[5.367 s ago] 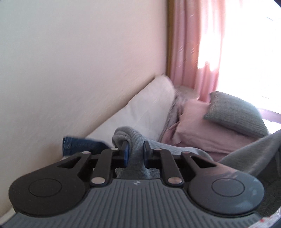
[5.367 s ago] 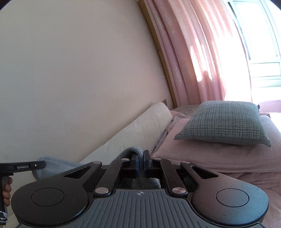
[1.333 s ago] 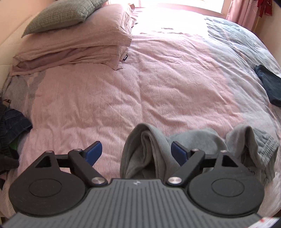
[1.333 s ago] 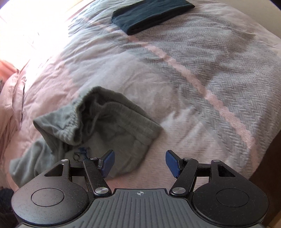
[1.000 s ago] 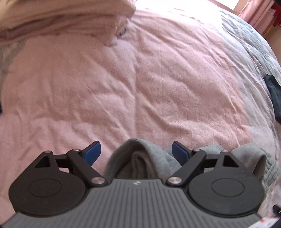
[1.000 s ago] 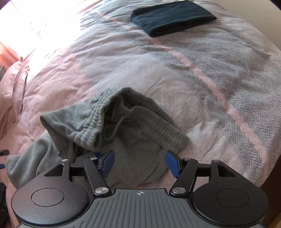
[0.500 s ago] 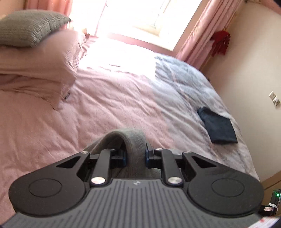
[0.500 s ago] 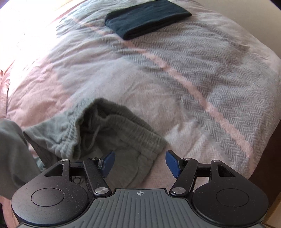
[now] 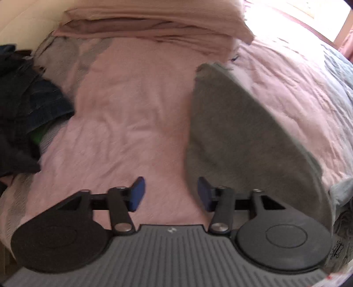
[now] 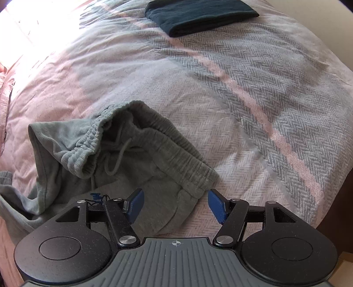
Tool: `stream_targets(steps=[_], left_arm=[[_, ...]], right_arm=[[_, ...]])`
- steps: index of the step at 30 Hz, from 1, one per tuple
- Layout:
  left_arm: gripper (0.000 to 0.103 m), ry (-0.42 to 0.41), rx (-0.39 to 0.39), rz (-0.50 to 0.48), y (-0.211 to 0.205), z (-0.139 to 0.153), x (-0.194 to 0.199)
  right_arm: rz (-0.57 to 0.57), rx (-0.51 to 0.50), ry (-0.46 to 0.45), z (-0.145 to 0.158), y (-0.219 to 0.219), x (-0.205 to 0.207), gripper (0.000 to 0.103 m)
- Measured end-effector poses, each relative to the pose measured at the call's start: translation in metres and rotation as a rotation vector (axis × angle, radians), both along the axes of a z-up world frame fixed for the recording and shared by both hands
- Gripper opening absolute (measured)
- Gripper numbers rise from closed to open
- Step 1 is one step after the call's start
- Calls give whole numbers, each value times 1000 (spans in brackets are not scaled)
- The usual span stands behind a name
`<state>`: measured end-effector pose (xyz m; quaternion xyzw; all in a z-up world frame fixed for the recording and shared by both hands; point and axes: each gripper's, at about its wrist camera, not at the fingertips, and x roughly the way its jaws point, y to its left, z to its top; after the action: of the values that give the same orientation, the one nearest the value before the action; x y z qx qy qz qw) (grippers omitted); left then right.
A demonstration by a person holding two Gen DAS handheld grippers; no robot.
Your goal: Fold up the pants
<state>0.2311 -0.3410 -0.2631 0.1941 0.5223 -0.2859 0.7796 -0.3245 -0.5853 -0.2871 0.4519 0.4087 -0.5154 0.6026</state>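
Observation:
Grey sweatpants lie on the pink bedspread. In the left wrist view one leg [image 9: 240,136] stretches flat toward the pillows, just right of my left gripper [image 9: 169,194], which is open over bare bedspread with nothing between its blue pads. In the right wrist view the elastic waistband and drawstring [image 10: 123,145] lie bunched and partly turned over. My right gripper [image 10: 175,204] is open, its jaws straddling the waistband's near corner without closing on it.
A pile of dark clothes [image 9: 24,106] sits at the bed's left side. Pink pillows [image 9: 154,19] lie at the head. A folded dark garment [image 10: 198,15] rests on the grey-and-pink herringbone blanket [image 10: 264,77] at the far end.
My left gripper let go of the grey leg it was gripping half a second ago; the leg now lies spread on the bed. The right gripper stays open by the waistband.

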Motion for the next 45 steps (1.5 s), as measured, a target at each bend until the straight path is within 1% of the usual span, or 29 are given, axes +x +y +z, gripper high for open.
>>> stream_targets(steps=[1,2,3,4,6,8,11,14,15,16,17,18,19,21,23,25,27,28,30,32,33,34,35,38,40,42,43,44,45], left_arm=[[62,0,-18,-27,-12,-1,0],[65,0,-34,-58,-26,-4,5],[72,-3,-42,-77,-40,-5,8],[76,-7,-52,-95,-57,-8,11],[76,-20,-54,-124,-88,-15,24],[76,-34,-37,-145,-121,-24,40],[73,-30,13,-120,-158,-44,62],[64,6,62,-72,-178,-62,80],[56,18,79,-70,-181,-68,84],[35,34,94,-74,-184,-73,85],[25,51,103,-80,-183,-78,86],[10,62,102,-81,-181,-80,86],[8,55,97,-72,-176,-79,85],[7,26,61,-64,-159,-69,82],[7,-1,13,-45,-129,-48,80],[7,-29,-30,-5,-83,-23,77],[7,-36,-51,53,-31,-4,73],[5,-30,-48,104,2,3,69],[4,-24,-20,191,59,6,59],[3,3,36,287,110,-5,48],[2,33,69,342,132,-16,43],[2,60,85,381,149,-27,38],[2,71,90,398,161,-38,32],[2,46,104,403,172,-62,17],[1,36,110,403,171,-73,13],[1,24,114,392,173,-81,10],[1,16,116,384,173,-83,8],[1,12,116,380,171,-84,7],[1,5,107,379,171,-82,7]], right_arm=[[3,-2,2,0,-1,1,61],[6,-5,3,1,-2,2,61],[10,-9,6,1,-3,3,61],[12,-11,10,2,-4,4,61],[9,-20,23,3,-6,4,61],[1,-23,33,3,-7,3,61],[-18,-19,47,3,-4,-2,61],[-41,-11,70,1,2,-9,61],[-49,-4,76,0,4,-12,61],[-56,3,83,-2,6,-14,61],[-62,8,88,-3,7,-16,61],[-68,11,90,-4,9,-16,61],[-70,15,88,-5,10,-17,61],[-64,20,83,-6,10,-15,61],[-31,10,80,-4,12,-11,61],[6,1,87,-4,14,-8,61],[26,8,85,-10,15,-11,61],[24,21,74,-16,16,-15,61],[-16,55,36,-28,17,-28,61],[-78,66,-53,-41,18,-44,61],[-115,74,-95,-49,18,-51,61],[-150,77,-138,-57,17,-58,61],[-181,77,-188,-67,16,-64,61],[-258,61,-295,-96,14,-77,61],[-318,31,-358,-111,13,-83,61],[-379,-23,-450,-118,17,-89,59],[-396,-46,-487,-119,18,-91,22],[-394,-39,-531,-117,17,-92,17],[-383,-46,-532,-109,16,-91,16]])
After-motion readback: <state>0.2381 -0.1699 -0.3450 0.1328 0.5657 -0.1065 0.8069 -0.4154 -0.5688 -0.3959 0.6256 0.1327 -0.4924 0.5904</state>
